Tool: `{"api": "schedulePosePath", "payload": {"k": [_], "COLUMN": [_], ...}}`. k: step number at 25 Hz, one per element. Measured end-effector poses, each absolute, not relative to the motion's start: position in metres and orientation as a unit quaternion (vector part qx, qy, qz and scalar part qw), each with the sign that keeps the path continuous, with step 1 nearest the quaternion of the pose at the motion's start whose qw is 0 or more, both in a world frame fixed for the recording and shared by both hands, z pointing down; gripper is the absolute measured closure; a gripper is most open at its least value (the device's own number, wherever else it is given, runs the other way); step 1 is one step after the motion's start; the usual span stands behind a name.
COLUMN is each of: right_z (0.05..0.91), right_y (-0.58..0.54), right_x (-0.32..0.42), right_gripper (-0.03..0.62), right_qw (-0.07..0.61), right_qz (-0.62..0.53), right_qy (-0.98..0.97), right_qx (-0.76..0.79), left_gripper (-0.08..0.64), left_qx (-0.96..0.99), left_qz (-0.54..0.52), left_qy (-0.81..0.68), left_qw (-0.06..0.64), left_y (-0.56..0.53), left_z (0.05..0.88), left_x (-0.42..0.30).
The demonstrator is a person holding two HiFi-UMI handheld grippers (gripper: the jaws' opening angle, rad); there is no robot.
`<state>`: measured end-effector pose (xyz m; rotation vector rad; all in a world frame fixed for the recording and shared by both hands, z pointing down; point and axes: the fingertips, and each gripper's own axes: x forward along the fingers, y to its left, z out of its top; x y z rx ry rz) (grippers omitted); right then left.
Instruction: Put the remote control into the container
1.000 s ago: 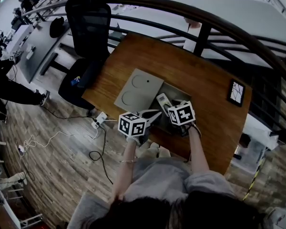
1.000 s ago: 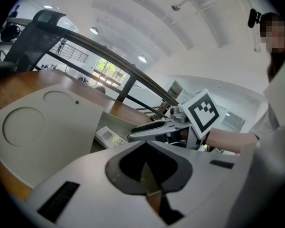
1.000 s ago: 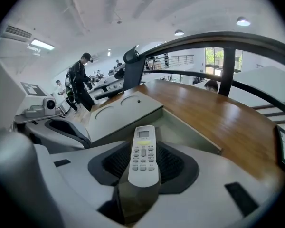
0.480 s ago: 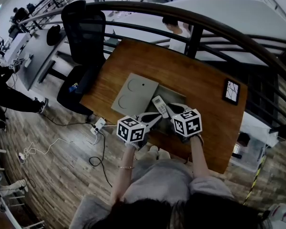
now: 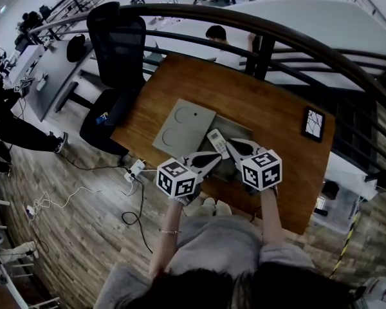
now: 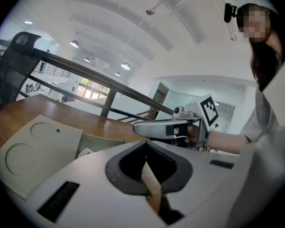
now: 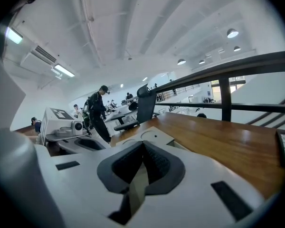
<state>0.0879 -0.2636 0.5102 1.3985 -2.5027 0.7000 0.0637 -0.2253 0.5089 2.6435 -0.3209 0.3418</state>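
The white remote control (image 5: 217,143) lies in the left end of the grey container (image 5: 242,131) on the wooden table; a corner of the remote (image 6: 84,152) shows behind the container's wall (image 6: 104,139). My right gripper (image 5: 231,144) hovers just right of the remote, shut, with nothing between its jaws (image 7: 142,146). My left gripper (image 5: 214,156) is near the container's front edge, also shut and empty (image 6: 146,148). Each gripper appears in the other's view: the right gripper (image 6: 149,128) and the left gripper (image 7: 78,144).
The grey lid (image 5: 184,129) with two round dents lies flat left of the container. A black phone (image 5: 314,123) rests near the table's right edge. A black office chair (image 5: 119,44) stands beyond the left corner, and a dark railing (image 5: 276,28) curves behind the table.
My right gripper has closed its jaws empty and pulled back a little from the remote. The remote has stayed in the container. The left gripper has hardly moved.
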Motion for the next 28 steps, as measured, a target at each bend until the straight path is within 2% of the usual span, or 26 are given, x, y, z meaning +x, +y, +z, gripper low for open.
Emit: {"api": "schedulePosePath", "payload": {"k": [28], "right_z": [0.482], "right_y": [-0.252], "right_x": [0.056], "right_gripper": [0.563], "right_qw": [0.106], "right_qz": [0.146], "right_qy": [-0.889], "right_qx": [0.420], "left_gripper": [0.557], "left_qx": [0.973], "left_qz": [0.101], "left_qy": [-0.109], "left_qw": [0.178], "left_y": [-0.226], "left_z": [0.483], "left_x": [0.046]}}
